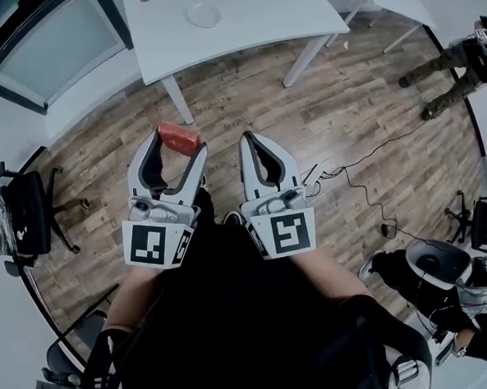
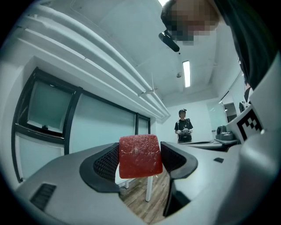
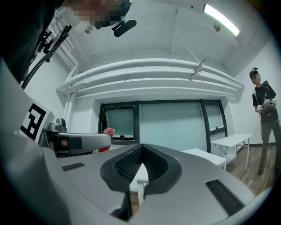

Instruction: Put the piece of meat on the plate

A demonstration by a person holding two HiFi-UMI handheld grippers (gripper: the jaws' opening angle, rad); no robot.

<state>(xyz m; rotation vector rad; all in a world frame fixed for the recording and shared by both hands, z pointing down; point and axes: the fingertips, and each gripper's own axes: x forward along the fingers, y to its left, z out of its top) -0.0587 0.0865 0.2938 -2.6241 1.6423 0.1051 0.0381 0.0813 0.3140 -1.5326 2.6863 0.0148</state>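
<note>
A red block of meat (image 1: 179, 137) is clamped between the tips of my left gripper (image 1: 177, 143), held in the air above the wood floor. In the left gripper view the meat (image 2: 139, 155) fills the gap between the dark ribbed pads (image 2: 108, 161). My right gripper (image 1: 259, 145) hangs beside it, jaws closed on nothing; its pads (image 3: 131, 163) meet at the tips in the right gripper view. A small white plate (image 1: 204, 14) lies on the white table (image 1: 250, 25) ahead, well beyond both grippers.
White table legs (image 1: 177, 100) stand just past the meat. A black office chair (image 1: 32, 212) is at the left, a cable (image 1: 367, 192) runs over the floor at the right. A second person (image 2: 184, 126) stands far off; another one sits at the lower right (image 1: 447, 292).
</note>
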